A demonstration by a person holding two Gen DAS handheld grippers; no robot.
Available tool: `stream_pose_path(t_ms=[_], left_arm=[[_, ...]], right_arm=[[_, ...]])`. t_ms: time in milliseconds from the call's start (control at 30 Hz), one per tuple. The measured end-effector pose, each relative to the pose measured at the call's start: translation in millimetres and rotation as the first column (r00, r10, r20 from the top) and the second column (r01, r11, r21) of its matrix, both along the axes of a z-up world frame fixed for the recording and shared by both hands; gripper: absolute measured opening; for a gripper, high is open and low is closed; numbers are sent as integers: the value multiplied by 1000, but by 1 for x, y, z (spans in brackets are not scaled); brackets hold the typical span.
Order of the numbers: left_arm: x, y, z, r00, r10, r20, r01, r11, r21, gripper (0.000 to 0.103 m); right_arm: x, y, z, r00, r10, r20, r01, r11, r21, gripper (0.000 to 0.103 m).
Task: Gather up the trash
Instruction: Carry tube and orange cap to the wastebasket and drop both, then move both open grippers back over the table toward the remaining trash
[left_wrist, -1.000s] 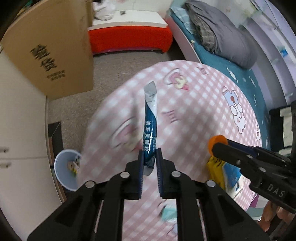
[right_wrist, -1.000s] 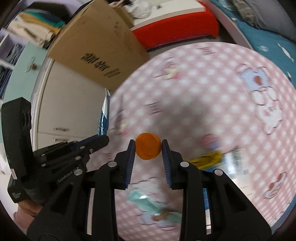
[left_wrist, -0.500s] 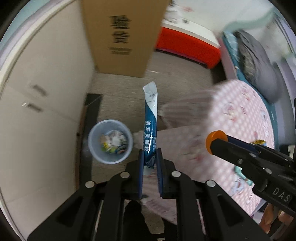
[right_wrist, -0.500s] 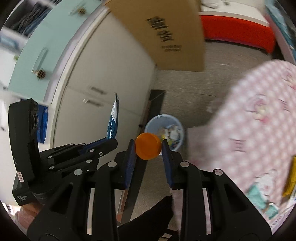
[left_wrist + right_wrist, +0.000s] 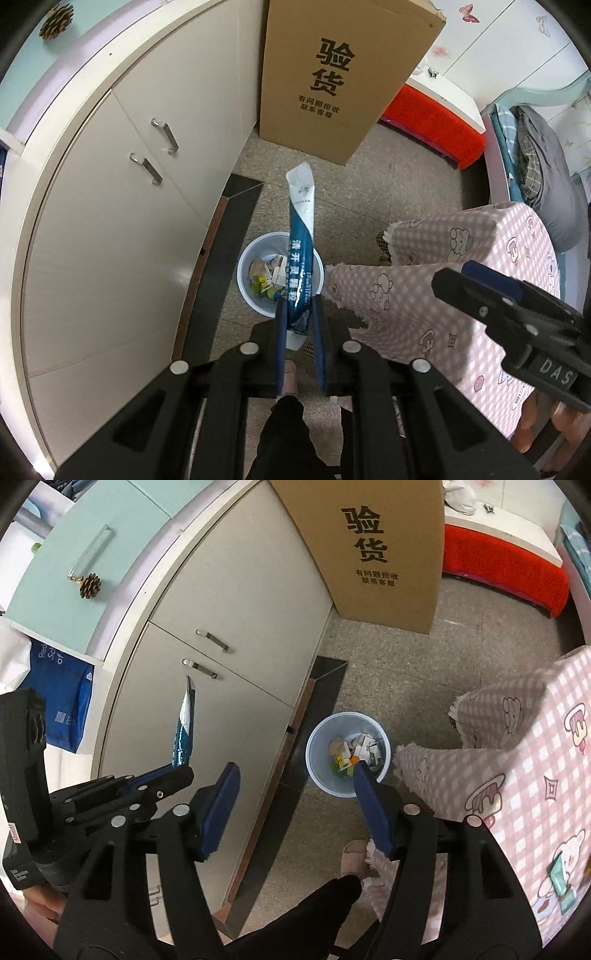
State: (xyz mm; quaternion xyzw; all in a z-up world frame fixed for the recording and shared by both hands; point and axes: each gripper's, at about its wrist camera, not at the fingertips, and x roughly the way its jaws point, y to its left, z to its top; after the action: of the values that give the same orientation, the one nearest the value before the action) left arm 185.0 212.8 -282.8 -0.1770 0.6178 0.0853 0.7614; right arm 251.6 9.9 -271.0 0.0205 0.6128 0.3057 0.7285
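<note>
"验货" on cardboard box (image 5: 343, 74); "das" on right gripper (image 5: 454, 277)

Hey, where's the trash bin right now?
In both wrist views the trash bin stands on the floor, between the white cabinet on its left and the hanging pink tablecloth on its right.

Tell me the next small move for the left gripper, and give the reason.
Probably open the left gripper and let the blue sachet drop. It is clamped upright between the jaws, and in the left wrist view the white bin lies straight below it, already holding scraps. The right gripper is opening with nothing between its jaws, so its part looks done.
</note>
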Motion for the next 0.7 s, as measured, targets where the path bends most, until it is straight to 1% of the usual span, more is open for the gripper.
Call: stream_pose_path(t_ms=[267,567,667,700], left_arm=[[6,-6,2,999,-41,4,42,999,-23,12],[21,-15,4,997,-75,1,75,997,-16,13],[27,-16,4,998,-56,-8,56,998,-6,18],[29,-15,2,999,-41,-20,41,999,-4,30]], right_arm=[[-3,-14,15,998,-52,23,53,999,-14,65],[-4,-49,32,987,-154,55,154,988,7,67],[-4,-63,36,980,-189,64,188,982,12,67],[-4,-67,36,978,-200,64,200,980,13,67]])
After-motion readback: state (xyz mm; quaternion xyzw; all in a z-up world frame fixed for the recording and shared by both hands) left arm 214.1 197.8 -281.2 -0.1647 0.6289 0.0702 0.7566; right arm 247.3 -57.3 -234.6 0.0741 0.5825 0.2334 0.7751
